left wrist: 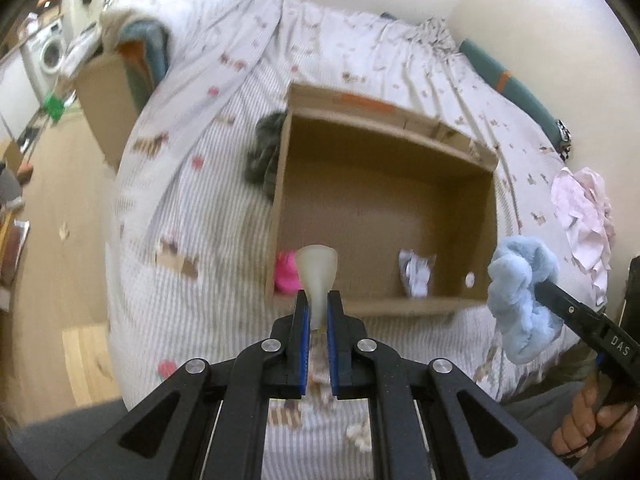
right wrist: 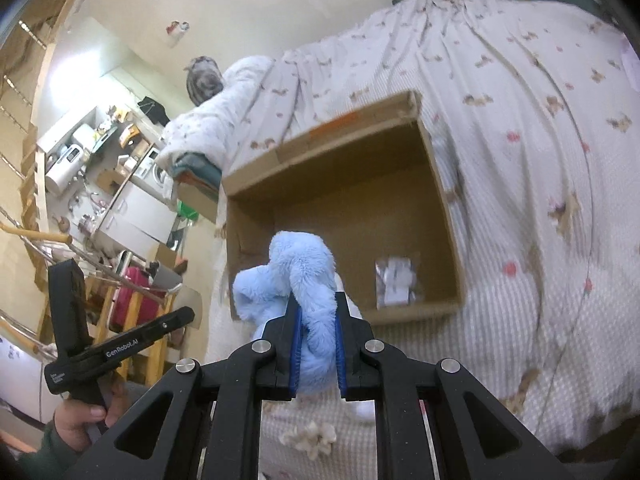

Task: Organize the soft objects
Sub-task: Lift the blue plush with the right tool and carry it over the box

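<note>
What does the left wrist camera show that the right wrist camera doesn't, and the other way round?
Only the left wrist view shows the pale translucent piece clamped in the left gripper, a pink item in the box's near left corner, a dark fuzzy item outside the box's left wall, and pale pink cloth on the bed.

Only the right wrist view shows the cluttered shelves and a magenta suitcase.

Both show the cardboard box, the white crumpled item inside it, and the blue fluffy item gripped by the right gripper.
</note>
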The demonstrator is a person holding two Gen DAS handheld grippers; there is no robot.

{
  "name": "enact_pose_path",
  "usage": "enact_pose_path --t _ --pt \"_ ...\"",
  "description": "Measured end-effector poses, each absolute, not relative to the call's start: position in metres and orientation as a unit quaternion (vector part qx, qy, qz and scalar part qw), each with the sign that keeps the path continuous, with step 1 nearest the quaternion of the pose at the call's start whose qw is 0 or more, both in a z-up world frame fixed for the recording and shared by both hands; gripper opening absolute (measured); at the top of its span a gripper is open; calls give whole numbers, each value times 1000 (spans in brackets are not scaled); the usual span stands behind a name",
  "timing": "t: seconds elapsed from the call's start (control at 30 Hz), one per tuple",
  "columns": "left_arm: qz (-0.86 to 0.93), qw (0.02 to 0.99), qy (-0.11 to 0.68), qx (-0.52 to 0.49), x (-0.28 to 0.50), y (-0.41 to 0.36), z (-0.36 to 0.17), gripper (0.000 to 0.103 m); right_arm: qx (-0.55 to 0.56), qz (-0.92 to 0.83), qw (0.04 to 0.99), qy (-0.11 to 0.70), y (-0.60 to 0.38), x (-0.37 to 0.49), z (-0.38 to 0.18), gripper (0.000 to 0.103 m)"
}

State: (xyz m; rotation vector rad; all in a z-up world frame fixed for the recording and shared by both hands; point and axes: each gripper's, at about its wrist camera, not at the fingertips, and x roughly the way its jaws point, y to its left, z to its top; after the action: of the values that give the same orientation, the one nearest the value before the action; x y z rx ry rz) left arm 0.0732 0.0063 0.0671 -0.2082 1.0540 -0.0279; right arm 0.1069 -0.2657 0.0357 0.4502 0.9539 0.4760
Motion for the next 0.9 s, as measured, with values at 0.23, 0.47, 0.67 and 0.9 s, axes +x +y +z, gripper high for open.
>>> enact_pose_path --t 0.23,0.47,0.67,0.9 --pt "-15 878 474 -57 107 -6 86 7 193 228 850 433 -258 143 55 15" --pt "-19 882 469 -47 140 -13 63 7 169 219 856 436 -241 182 42 15" --pt "-32 876 477 -57 155 -13 26 7 149 210 843 471 -226 189 -2 15" --pt "-28 877 479 -12 162 -26 1 8 105 198 839 496 -213 197 -27 15"
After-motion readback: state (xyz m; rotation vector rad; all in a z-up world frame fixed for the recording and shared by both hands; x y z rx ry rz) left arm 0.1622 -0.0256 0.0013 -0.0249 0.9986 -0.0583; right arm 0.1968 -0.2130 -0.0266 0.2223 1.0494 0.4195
